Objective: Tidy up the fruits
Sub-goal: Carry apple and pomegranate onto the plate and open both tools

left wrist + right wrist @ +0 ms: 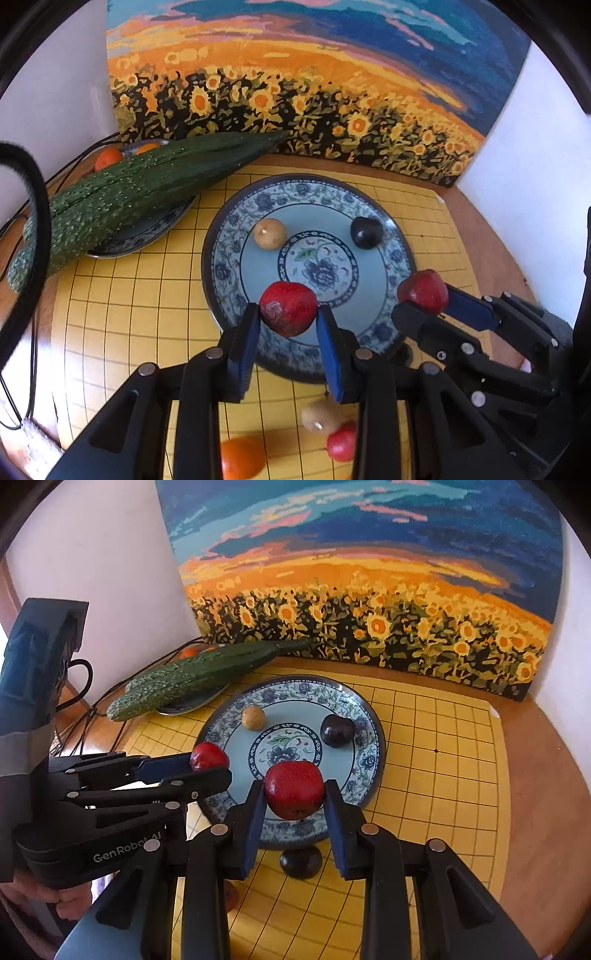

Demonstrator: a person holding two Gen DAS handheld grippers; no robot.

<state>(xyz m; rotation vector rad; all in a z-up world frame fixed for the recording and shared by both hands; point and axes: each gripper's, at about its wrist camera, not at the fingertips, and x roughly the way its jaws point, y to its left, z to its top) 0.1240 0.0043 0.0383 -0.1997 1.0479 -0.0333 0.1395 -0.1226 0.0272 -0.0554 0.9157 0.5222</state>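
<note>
Nearest the lens, each black two-finger claw is pinching a round red fruit between its blue pads: the left claw (288, 314) holds one red fruit (289, 308) over the near rim of the plate, and the right claw (295, 794) holds a second red fruit (294, 788) just beside it, also above the near rim.

Going down in size: the sunflower-field painting (295, 92) stands at the back; the yellow gridded board (129, 302) covers the round wooden bench (546, 812); the long bumpy green gourd (140, 184) lies across a smaller patterned plate (155, 236) at the far left; then comes the big blue-and-white floral plate (229, 258), which already carries a tan round fruit (269, 233) and a dark purple round fruit (366, 232), well apart.

Both fruits look ready to be set down, I'd say. To do it well, lower each over a bare patch of the plate's flat centre, clear of the sloping rim and of the two fruits already there, and keep the two claws from bumping. Spread the fingers only once the fruit rests on the plate, since these round things will roll. An orange fruit (242, 458), another tan one (320, 415) and a small red one (341, 441) lie on the board.
</note>
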